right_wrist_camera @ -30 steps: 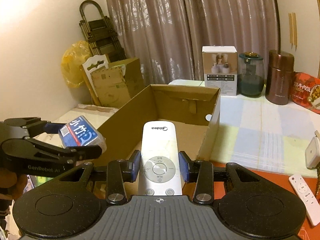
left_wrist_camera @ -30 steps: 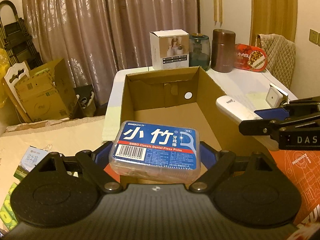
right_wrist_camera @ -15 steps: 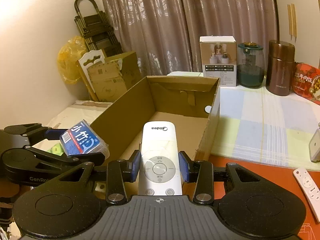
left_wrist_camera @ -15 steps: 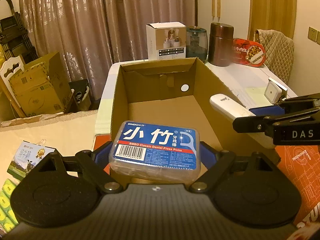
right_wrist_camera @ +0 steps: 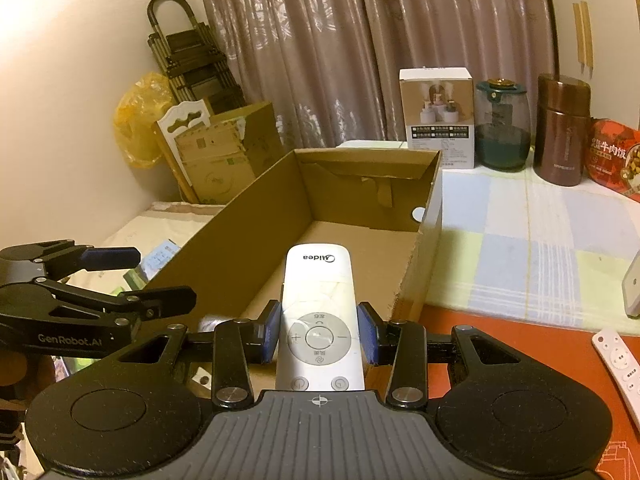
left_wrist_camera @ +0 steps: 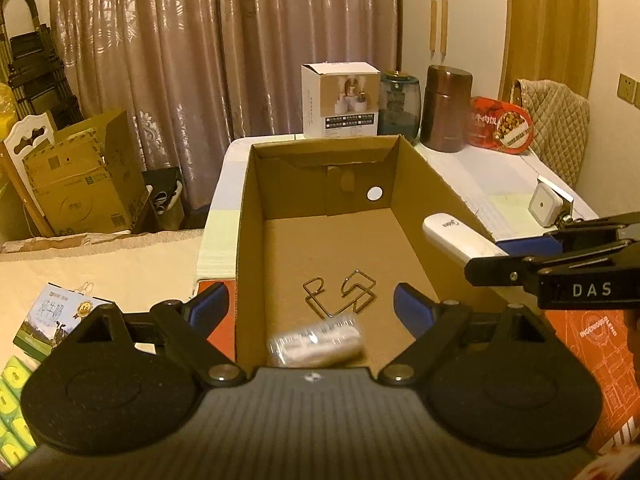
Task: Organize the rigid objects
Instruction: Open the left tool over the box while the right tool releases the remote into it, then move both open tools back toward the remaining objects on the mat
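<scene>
Partly done, judging by the layout. Inside the cardboard box (left_wrist_camera: pixel 424 184), near its front end: a clear plastic floss-pick case (left_wrist_camera: pixel 316 343), blurred, directly below the spread fingers, plus a bent wire puzzle (left_wrist_camera: pixel 340 294) on the box floor just beyond it. Left to do, apparently: the white Midea remote (right_wrist_camera: pixel 319 312), not yet in the box, and perhaps a 2nd small remote (right_wrist_camera: pixel 622 364) lying on the red mat at right.

Left gripper (left_wrist_camera: pixel 310 304): wide open, nothing between the 2 blue pads, poised over the box's near edge. Right gripper (right_wrist_camera: pixel 319 336): clamped on the Midea remote at its button ring, tip pointing out over the box interior, above the right wall.
</scene>
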Demonstrator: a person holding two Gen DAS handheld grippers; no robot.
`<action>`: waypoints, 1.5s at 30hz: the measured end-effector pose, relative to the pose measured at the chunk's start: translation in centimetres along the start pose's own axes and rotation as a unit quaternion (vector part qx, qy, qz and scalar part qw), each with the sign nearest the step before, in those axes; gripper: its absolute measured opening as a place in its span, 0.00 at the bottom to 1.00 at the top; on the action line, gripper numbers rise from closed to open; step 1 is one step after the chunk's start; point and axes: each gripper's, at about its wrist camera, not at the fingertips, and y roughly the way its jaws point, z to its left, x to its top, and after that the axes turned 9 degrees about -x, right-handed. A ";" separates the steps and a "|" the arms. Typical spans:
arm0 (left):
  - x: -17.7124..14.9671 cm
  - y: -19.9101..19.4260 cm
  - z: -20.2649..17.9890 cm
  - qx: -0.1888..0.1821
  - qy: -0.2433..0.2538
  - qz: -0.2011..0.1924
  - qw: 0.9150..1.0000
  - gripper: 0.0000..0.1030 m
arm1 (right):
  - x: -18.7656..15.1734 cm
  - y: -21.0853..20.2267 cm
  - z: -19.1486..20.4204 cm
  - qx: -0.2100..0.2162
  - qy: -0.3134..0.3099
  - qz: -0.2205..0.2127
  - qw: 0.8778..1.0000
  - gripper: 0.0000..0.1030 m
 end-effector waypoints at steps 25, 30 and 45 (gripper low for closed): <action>-0.3 -0.6 -0.7 -0.003 -0.006 -0.006 1.000 0.84 | 0.3 -1.5 -0.6 0.000 0.007 -0.047 0.999 0.38; 0.3 -1.5 -2.0 -0.013 -0.014 -0.020 1.000 0.84 | 0.3 -3.6 -1.4 -0.012 0.016 -0.073 0.997 0.38; 4.2 -3.3 -13.6 -0.089 0.007 -0.062 0.994 0.84 | 1.5 -14.4 -8.0 -0.099 0.009 -0.131 0.986 0.44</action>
